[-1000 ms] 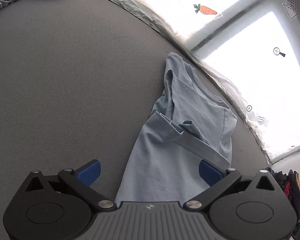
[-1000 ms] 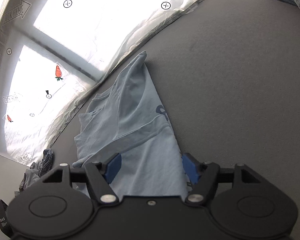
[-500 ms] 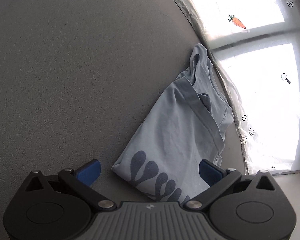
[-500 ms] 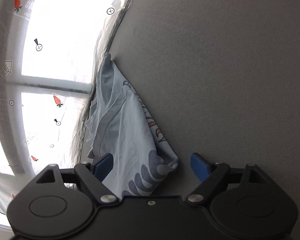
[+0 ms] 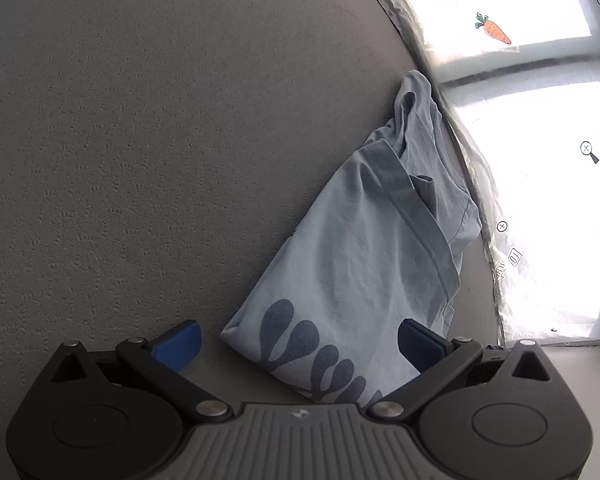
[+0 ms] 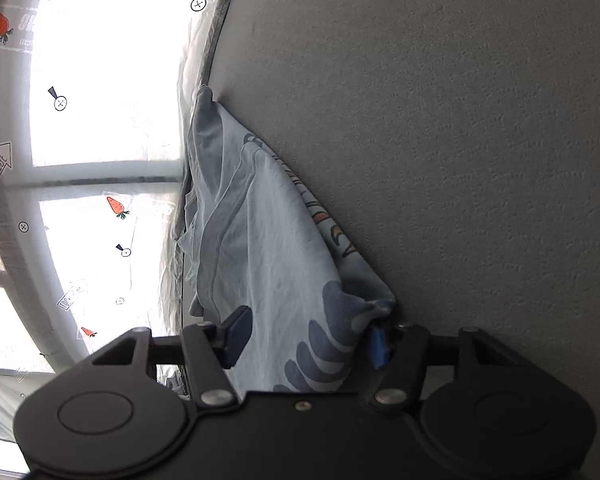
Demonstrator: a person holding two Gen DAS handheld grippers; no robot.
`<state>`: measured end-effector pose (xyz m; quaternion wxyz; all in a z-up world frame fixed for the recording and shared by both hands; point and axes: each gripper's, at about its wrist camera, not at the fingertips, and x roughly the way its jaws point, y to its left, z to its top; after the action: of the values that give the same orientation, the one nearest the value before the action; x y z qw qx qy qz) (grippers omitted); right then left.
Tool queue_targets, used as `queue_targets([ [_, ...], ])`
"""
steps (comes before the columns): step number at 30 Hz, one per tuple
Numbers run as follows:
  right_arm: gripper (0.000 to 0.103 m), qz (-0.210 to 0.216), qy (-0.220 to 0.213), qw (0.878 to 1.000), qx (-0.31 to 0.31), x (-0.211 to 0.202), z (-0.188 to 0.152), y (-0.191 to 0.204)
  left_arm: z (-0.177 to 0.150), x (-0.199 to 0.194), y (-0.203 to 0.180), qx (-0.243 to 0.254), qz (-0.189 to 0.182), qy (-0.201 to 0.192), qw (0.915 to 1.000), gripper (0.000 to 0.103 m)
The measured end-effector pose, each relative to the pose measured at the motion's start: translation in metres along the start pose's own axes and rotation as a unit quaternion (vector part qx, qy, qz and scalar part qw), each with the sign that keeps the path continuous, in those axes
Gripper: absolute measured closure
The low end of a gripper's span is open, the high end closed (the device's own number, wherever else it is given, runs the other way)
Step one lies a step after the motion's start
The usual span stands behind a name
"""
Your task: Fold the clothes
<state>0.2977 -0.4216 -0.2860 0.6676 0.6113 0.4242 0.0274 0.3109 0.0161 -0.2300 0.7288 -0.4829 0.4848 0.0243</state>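
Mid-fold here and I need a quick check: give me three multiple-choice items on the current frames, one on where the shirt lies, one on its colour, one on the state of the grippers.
1. Where does the t-shirt lie on the grey table?
A. At the table's edge beside the window
B. In the middle of the table
C. Hanging off the table onto the floor

2. What colour is the t-shirt's fabric?
A. White
B. Light blue with a darker blue print
C. Red

3. How do the left gripper and right gripper stand?
A. Both shut flat with nothing between
B. Left shut, right open
C. Both have their fingers apart with the shirt's near end between them

Answers: 1 A, the shirt runs along the edge next to the bright panes. 2 B, pale blue cloth with dark blue petal shapes near the fold. 3 C, in each wrist view the blue pads sit apart either side of the cloth.
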Motion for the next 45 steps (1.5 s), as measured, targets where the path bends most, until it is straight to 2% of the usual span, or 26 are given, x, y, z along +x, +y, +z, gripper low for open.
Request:
queue_targets([
  [2, 0.087, 0.008, 0.009, 0.998, 0.058, 0.006, 0.003, -0.011, 0.001, 0.000, 0.001, -0.003, -0.001, 0.002, 1.0000, 0.000],
  [3, 0.088, 0.017, 0.013, 0.996, 0.082, 0.009, 0.004, -0.015, 0.002, -0.001, 0.002, -0.007, -0.003, 0.002, 1.0000, 0.000],
  [6, 0.090, 0.028, 0.014, 0.994, 0.103, 0.008, 0.003, -0.012, 0.002, -0.004, 0.008, -0.031, -0.016, 0.001, 0.9994, 0.000],
  [11, 0.091, 0.079, 0.016, 0.990, 0.116, 0.003, -0.002, 0.008, 0.001, -0.009, 0.017, -0.091, -0.048, -0.006, 0.9947, 0.000],
  [15, 0.091, 0.115, 0.020, 0.985, 0.126, 0.000, -0.005, 0.026, -0.008, 0.001, 0.022, -0.161, -0.103, 0.044, 0.9806, 0.000],
  [17, 0.091, 0.124, 0.022, 0.984, 0.128, 0.000, -0.005, 0.031, -0.012, 0.007, 0.018, -0.171, -0.122, 0.059, 0.9760, 0.000],
  [21, 0.091, 0.132, 0.025, 0.983, 0.126, 0.000, -0.005, 0.038, -0.016, 0.018, 0.011, -0.176, -0.127, 0.059, 0.9743, 0.000],
  [27, 0.091, 0.134, 0.025, 0.982, 0.133, -0.008, -0.005, 0.034, -0.010, 0.028, 0.024, -0.253, -0.135, 0.035, 0.9573, 0.000],
  [31, 0.091, 0.126, 0.019, 0.983, 0.132, -0.011, -0.006, 0.030, -0.005, 0.030, 0.018, -0.249, -0.123, 0.029, 0.9603, 0.002],
  [33, 0.092, 0.122, 0.015, 0.984, 0.131, -0.012, -0.007, 0.028, -0.004, 0.028, 0.017, -0.251, -0.112, 0.027, 0.9611, 0.010],
  [34, 0.092, 0.121, 0.014, 0.984, 0.129, -0.014, -0.007, 0.028, -0.003, 0.026, 0.018, -0.253, -0.106, 0.026, 0.9613, 0.023],
  [36, 0.093, 0.120, 0.012, 0.985, 0.124, -0.019, -0.008, 0.028, -0.002, 0.021, 0.023, -0.257, -0.097, 0.020, 0.9613, 0.044],
  [38, 0.094, 0.120, 0.010, 0.986, 0.120, -0.023, -0.008, 0.028, -0.001, 0.018, 0.027, -0.264, -0.099, 0.020, 0.9592, 0.053],
  [40, 0.094, 0.119, 0.008, 0.986, 0.115, -0.028, -0.009, 0.028, -0.001, 0.015, 0.028, -0.261, -0.096, 0.018, 0.9603, 0.078],
  [45, 0.095, 0.117, 0.004, 0.988, 0.103, -0.040, -0.011, 0.027, -0.008, -0.005, 0.019, -0.238, -0.117, 0.001, 0.9643, 0.090],
])
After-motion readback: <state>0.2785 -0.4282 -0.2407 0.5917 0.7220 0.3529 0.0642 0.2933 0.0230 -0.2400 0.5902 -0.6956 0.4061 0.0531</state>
